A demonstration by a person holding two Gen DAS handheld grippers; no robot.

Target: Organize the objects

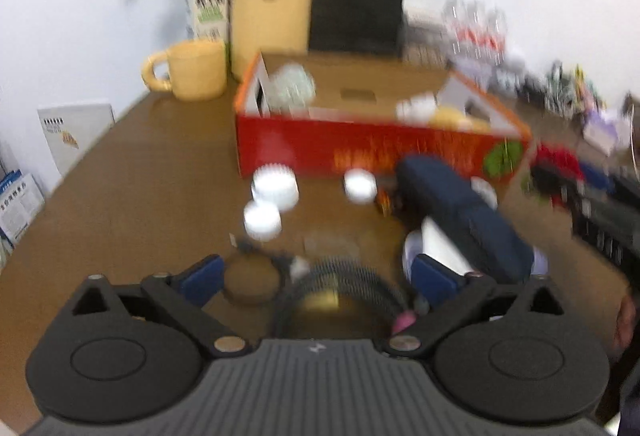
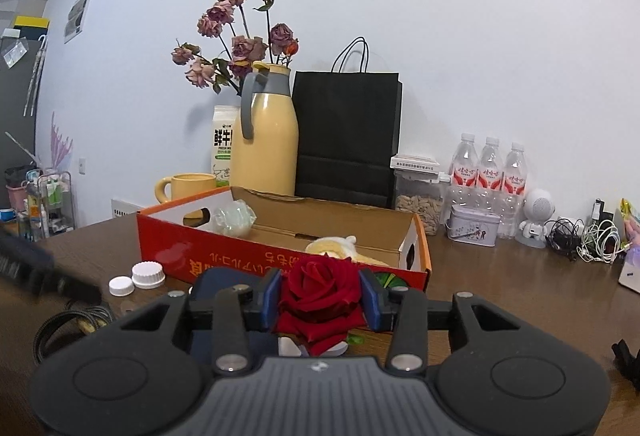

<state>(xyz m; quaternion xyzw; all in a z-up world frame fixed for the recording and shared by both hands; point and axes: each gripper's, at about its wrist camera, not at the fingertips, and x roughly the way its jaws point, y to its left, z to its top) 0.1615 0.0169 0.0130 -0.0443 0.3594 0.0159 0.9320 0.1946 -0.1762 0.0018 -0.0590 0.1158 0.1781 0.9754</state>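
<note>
I am holding my right tool [image 2: 320,300] closed on a dark red rose bloom [image 2: 320,304], its blue pads pressing the petals from both sides. Just beyond this tool a long red cardboard box [image 2: 280,256] with an orange rim is standing open on the brown wooden table [image 2: 500,276], and a pale yellow plush piece [image 2: 336,246] is lying inside it. To the left of the right tool two white ribbed plastic caps [image 2: 138,278] are sitting side by side on the table. I am keeping my left tool [image 1: 316,276] spread wide with nothing between its fingers; a coiled black cable [image 1: 344,288] is lying just ahead of it. Its view is blurred. Right of it, a dark blue oblong object [image 1: 460,208] is lying on the table.
</note>
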